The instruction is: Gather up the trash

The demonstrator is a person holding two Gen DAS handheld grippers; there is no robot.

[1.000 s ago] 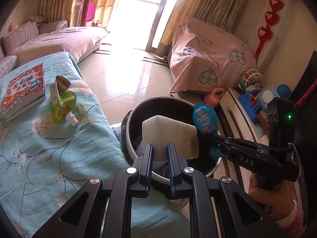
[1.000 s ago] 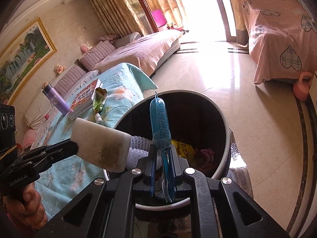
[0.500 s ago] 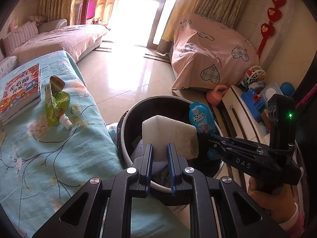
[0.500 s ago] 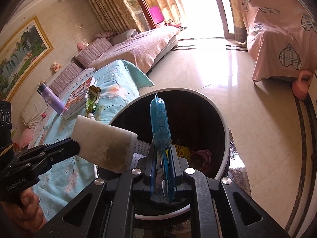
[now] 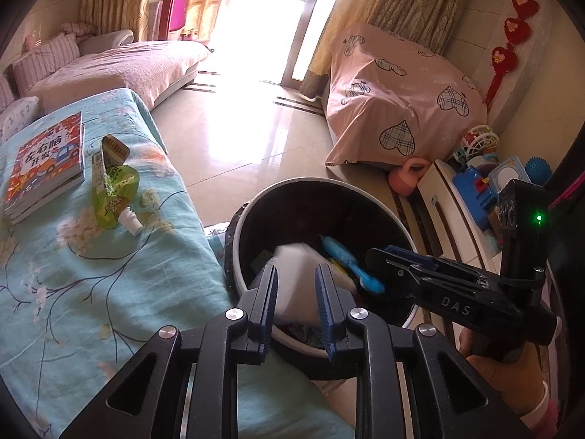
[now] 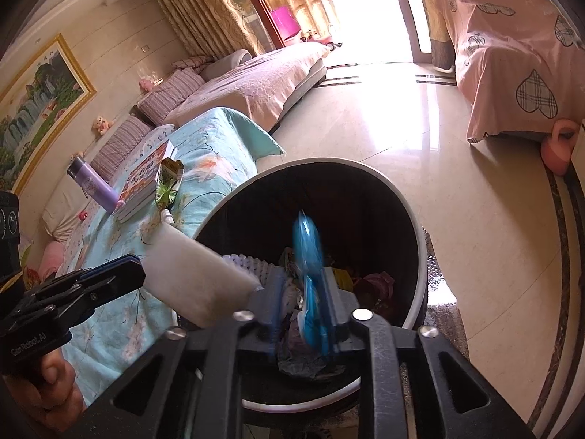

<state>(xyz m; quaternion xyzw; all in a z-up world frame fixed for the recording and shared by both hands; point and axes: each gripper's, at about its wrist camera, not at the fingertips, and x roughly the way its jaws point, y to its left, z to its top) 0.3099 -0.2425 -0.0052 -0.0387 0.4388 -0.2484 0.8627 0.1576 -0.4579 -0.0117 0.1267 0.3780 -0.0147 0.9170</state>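
A round black trash bin point(image 5: 314, 181) with a white rim stands beside the teal-covered table. My left gripper point(image 5: 297, 269) hangs over the bin's near edge, its jaws opening. The white foam block point(image 5: 292, 274) between them is blurred and slipping down. In the right wrist view the block point(image 6: 193, 278) is still at the left gripper's tip point(image 6: 135, 274). My right gripper point(image 6: 303, 278) is over the bin point(image 6: 329, 161), jaws opening too. The blue packet point(image 6: 307, 248) blurs between them, loose. From the left it shows as the blue packet point(image 5: 347, 263) inside the bin under the right gripper point(image 5: 373, 254).
A green drink pouch point(image 5: 115, 190) and a book point(image 5: 44, 168) lie on the teal floral cloth point(image 5: 91, 274); a purple bottle point(image 6: 93, 186) stands farther back. Toys point(image 5: 475, 183) and a pink kettlebell point(image 5: 407, 179) crowd the right. Shiny tiled floor lies beyond the bin.
Both grippers' jaws have spread apart. The foam block and the blue packet, held upright before, have come loose and are dropping into the bin.
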